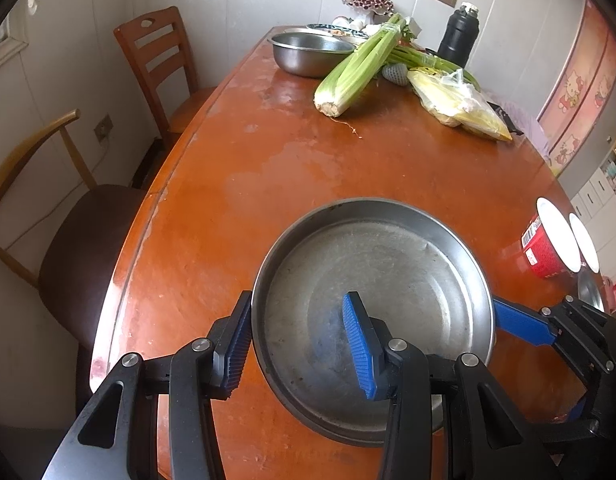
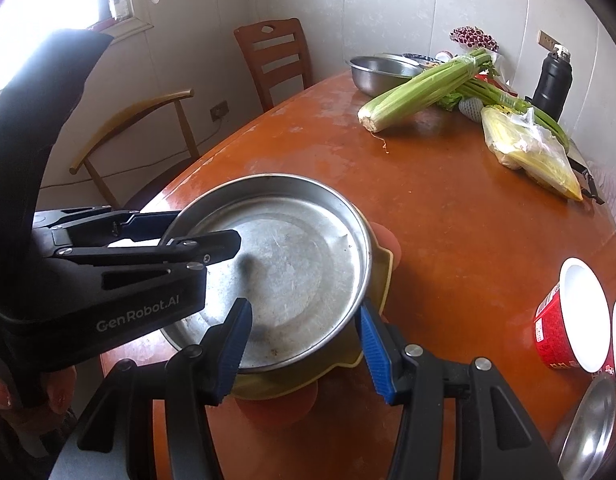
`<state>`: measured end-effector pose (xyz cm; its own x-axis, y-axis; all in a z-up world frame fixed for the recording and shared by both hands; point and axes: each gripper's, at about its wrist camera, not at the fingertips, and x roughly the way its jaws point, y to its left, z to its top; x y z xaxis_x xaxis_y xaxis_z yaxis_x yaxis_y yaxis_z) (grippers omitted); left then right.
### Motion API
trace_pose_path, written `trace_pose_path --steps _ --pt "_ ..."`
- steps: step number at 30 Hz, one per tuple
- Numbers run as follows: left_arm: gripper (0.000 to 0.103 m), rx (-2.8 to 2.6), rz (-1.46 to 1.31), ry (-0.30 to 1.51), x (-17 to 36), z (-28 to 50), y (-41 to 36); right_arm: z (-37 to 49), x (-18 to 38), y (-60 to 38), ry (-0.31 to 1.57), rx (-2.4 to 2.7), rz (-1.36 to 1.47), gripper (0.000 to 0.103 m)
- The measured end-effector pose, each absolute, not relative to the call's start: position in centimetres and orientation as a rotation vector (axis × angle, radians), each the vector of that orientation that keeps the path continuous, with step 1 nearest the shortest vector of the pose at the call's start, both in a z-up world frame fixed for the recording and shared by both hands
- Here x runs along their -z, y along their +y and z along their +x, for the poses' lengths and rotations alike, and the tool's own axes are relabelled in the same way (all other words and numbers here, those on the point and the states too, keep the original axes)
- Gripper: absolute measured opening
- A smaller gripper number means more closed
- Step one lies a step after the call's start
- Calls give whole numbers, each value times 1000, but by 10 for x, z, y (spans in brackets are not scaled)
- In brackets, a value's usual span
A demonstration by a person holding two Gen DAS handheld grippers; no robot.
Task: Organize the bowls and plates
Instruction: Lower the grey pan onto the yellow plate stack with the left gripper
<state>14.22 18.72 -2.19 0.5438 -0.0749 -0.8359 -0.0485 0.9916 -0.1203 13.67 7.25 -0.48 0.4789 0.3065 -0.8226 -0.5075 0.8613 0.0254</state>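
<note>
The stacking looks partly done. A shallow steel plate sits at the near end of the desk, resting on a yellow plate. Under that, an orange-red piece shows, which I take to be another plate. So a pile seems to be forming here.

More remains, by my reading. Far beyond the steel plate, a steel bowl stands beside the celery, with other dishes behind it that are too small to tell apart. To the right of the steel plate lie two red paper bowls on their sides, and nearer than those a second steel dish is not yet gathered in.

The left gripper straddles the steel plate's left rim, its fingers apart: one just outside the rim, the other over the plate's floor. The right gripper straddles the opposite rim likewise, fingers apart and not pinching the metal.

The steel plate is round, low-walled and dull grey, its floor scuffed with fine scratches and a few dark specks. It is empty.
</note>
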Motion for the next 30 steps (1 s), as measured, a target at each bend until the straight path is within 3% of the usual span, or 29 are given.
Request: trace_pose_path --steps 26,30 --pt "45 11 -140 1024 29 141 186 131 -6 62 906 -492 -223 54" --pt "45 10 -141 1028 29 141 186 132 -9 56 892 -459 -219 60"
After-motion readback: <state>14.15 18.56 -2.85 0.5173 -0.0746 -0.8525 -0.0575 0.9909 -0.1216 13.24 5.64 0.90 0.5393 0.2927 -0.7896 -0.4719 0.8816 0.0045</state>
